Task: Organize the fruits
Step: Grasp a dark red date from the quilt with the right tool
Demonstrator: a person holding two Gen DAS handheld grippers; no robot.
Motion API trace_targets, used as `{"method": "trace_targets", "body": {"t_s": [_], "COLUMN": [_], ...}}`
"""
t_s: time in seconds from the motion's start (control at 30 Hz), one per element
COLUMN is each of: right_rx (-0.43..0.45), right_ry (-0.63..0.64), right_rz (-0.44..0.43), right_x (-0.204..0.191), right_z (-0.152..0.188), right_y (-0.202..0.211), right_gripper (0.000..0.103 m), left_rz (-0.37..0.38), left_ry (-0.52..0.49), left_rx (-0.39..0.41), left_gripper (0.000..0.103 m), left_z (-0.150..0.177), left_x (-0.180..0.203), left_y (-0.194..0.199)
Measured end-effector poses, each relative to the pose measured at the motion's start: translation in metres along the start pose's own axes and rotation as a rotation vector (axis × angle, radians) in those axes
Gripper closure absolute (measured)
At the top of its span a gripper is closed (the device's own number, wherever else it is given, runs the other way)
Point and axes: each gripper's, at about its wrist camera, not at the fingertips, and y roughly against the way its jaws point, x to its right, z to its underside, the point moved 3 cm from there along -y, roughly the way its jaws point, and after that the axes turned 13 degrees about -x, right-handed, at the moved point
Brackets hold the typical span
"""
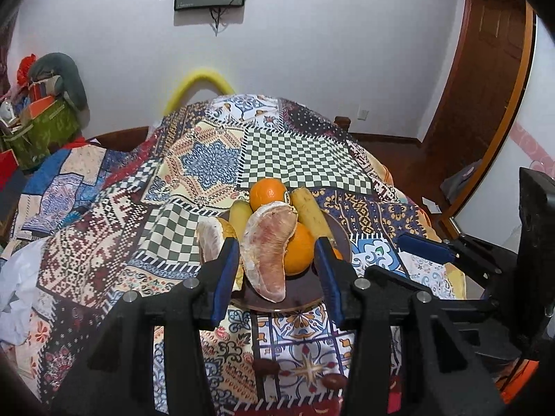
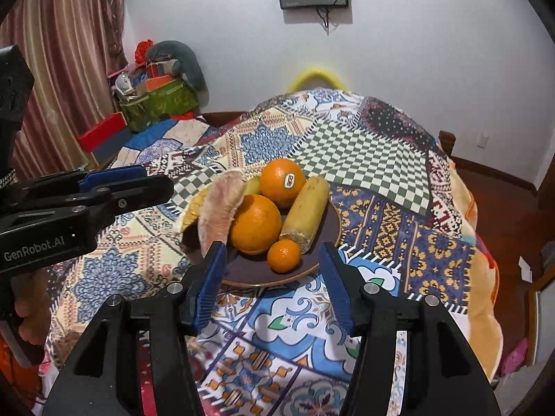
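A dark brown plate stands on the patterned cloth, piled with fruit. On it lie a peeled pomelo wedge, a second pomelo piece, two oranges, a small tangerine and two bananas. My left gripper is open, its jaws either side of the pomelo wedge, not clamped on it. My right gripper is open and empty, just in front of the plate near the tangerine.
Two dark red dates lie on the cloth in front of the plate. The table drops off to the right onto a wooden floor. Boxes and a green bag stand at the back left by a curtain.
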Motion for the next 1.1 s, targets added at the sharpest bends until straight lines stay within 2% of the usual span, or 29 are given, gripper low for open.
{"method": "trace_targets", "body": {"t_s": [0.17,0.57,0.87,1.1], "right_rx": [0.024,0.012,-0.053,-0.130], "right_ry": [-0.002,0.005,0.012,0.020], "right_rz": [0.002,0.008,-0.005,-0.027], "right_x": [-0.007,-0.023,-0.037,-0.048], "right_z": [0.008,0.034,0.057,0.076], "right_y": [0.020,0.036,0.020,-0.006], "right_gripper": [0.051,0.051,0.051,0.051], "left_rz": [-0.015,-0.063,-0.062,-0.063], "left_ry": [0.006,0.023,0.075,0.072], "left_rx": [0.022,-0.017,-0.103,-0.165], "left_gripper": [0.050,0.044,0.044,0.044], "left_z": [0.011,0.056,0.090,0.113], "left_x": [-0.001,-0.016,-0.033,-0.036], "left_y": [0.020,0.041,0.025,0.006]}}
